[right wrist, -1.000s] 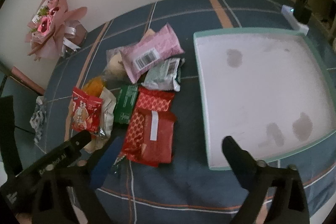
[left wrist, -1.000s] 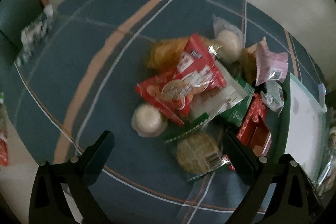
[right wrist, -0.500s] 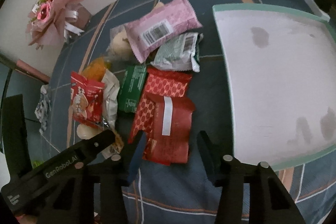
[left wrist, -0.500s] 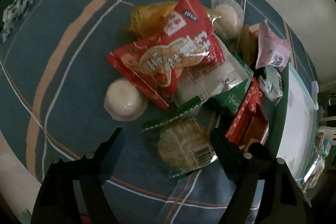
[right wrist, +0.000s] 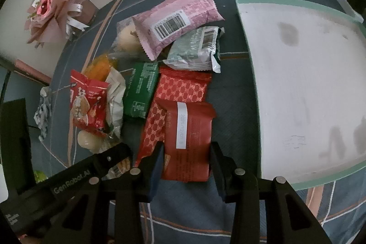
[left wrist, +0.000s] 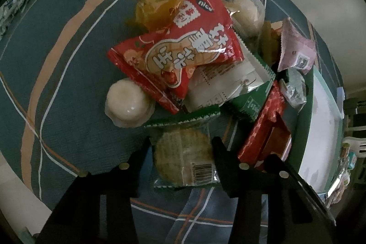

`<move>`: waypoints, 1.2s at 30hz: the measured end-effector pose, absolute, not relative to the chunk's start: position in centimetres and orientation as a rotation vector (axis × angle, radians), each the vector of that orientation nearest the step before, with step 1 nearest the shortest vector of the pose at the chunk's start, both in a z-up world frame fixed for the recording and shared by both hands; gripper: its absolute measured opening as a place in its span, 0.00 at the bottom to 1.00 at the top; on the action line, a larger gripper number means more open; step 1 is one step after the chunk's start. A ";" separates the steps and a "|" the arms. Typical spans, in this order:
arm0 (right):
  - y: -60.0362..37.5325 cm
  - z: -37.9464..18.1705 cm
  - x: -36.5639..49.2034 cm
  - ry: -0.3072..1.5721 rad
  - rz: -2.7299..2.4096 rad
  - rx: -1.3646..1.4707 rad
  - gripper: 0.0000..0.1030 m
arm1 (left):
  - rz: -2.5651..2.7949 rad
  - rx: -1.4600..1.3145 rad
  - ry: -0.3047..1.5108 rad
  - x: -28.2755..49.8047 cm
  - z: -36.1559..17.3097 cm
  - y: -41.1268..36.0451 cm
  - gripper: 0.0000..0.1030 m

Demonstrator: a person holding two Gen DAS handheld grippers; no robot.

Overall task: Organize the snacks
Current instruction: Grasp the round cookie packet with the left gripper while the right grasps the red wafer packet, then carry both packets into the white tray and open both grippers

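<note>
wrappers look light, thin and slippery. left gripper (left wrist: 180,152), jaws just closing, brackets the brittle cracker packet (left wrist: 183,159) across its disc. right gripper (right wrist: 186,159) clamps the dark red packet (right wrist: 191,141) by its stiffer sides, beside the tray (right wrist: 270,0).

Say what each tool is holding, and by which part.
Left tool: the round cracker packet, gripped across its sides. Right tool: the dark red packet, at its near end.

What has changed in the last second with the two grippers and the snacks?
Both came down and closed: the left hand-held gripper on the clear-wrapped round cracker, the right hand-held gripper on the dark red packet. The other snacks and the tray stayed put.
</note>
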State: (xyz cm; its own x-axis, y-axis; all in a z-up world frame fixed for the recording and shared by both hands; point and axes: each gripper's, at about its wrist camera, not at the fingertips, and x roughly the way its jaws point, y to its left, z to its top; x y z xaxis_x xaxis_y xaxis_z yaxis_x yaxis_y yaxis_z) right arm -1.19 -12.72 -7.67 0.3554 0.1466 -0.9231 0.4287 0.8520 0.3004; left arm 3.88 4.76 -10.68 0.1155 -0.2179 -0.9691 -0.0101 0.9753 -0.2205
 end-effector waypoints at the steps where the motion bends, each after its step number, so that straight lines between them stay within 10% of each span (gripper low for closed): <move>1: -12.6 -7.6 -1.3 1.209 -0.192 0.555 0.41 | -0.153 -0.191 1.444 3.8 -10.3 4.8 0.50; 36: -25.4 -2.3 -8.3 1.042 -0.654 0.717 0.41 | -0.483 0.119 1.157 0.6 1.9 -11.3 0.50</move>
